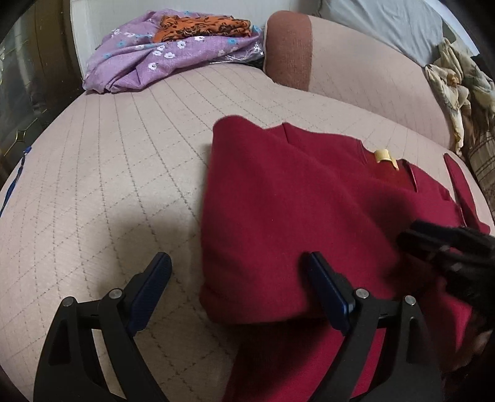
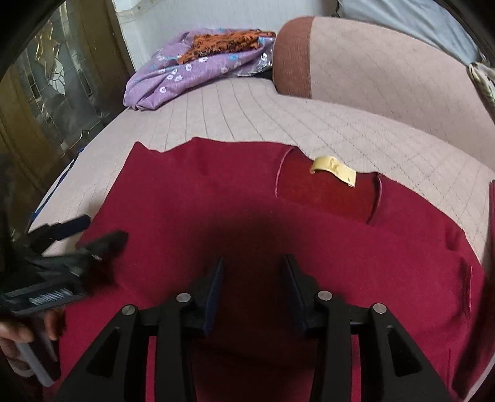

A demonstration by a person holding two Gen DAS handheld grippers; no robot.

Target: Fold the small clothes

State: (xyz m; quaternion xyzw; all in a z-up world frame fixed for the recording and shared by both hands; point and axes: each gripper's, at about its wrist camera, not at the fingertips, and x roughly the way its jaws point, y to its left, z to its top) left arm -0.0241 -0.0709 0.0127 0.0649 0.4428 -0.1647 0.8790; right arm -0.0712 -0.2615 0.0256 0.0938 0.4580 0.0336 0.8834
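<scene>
A dark red garment (image 1: 297, 216) with a yellow neck label (image 1: 382, 154) lies partly folded on the pink quilted sofa seat (image 1: 108, 185). My left gripper (image 1: 238, 263) is open at the garment's left folded edge, one finger over the cloth and one over the seat. In the right wrist view the garment (image 2: 216, 198) lies flat with its label (image 2: 334, 168) at the neck opening. My right gripper (image 2: 252, 269) is open and hovers over the middle of the garment, holding nothing. The left gripper (image 2: 89, 232) shows at the garment's left edge there.
A purple flowered cloth (image 1: 148, 58) with an orange patterned cloth (image 1: 201, 26) on it lies at the far end of the seat. The sofa backrest (image 1: 365, 68) rises behind. A crumpled beige cloth (image 1: 461, 89) sits at the right. A glass-panelled cabinet (image 2: 46, 83) stands left.
</scene>
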